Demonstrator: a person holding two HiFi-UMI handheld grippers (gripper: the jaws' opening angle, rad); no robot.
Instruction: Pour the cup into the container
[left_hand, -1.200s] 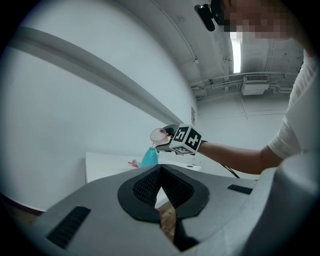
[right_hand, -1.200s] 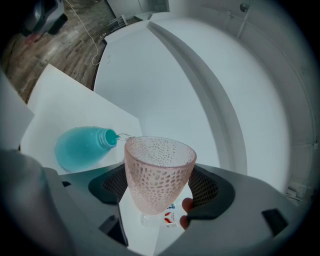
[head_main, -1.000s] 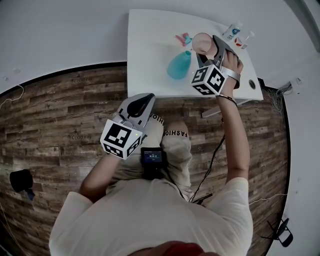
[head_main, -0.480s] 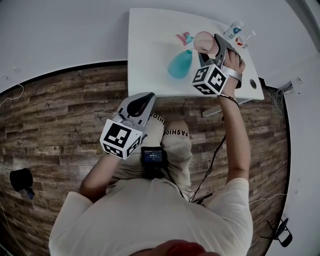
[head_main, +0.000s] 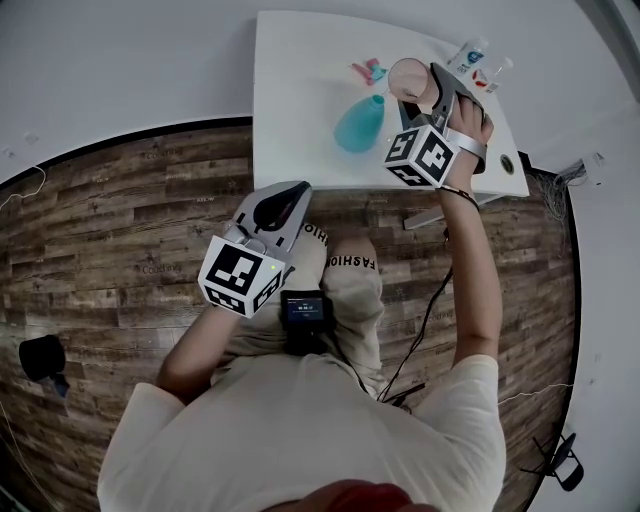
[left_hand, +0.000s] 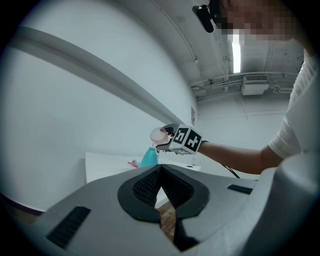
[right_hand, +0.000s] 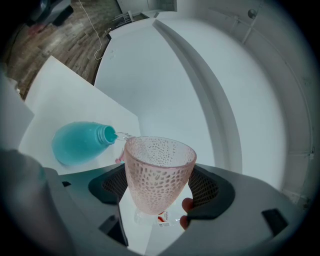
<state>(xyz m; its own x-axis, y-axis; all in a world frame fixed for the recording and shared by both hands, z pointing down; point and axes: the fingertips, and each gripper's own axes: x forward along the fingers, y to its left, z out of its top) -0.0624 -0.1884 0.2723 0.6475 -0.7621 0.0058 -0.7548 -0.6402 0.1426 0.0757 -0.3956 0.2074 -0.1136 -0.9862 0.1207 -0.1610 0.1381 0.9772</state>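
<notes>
tongs (right_hand: 160, 189) closed on pink dimpled cup (right_hand: 159, 172), one pad on each side | teal bottle (right_hand: 80, 143) on white worktop (right_hand: 57, 92), left of cup | bottle mouth just beside cup rim | thin clear stream (right_hand: 123, 135) joins rim and mouth | fingertip (right_hand: 187, 205) below cup
</notes>
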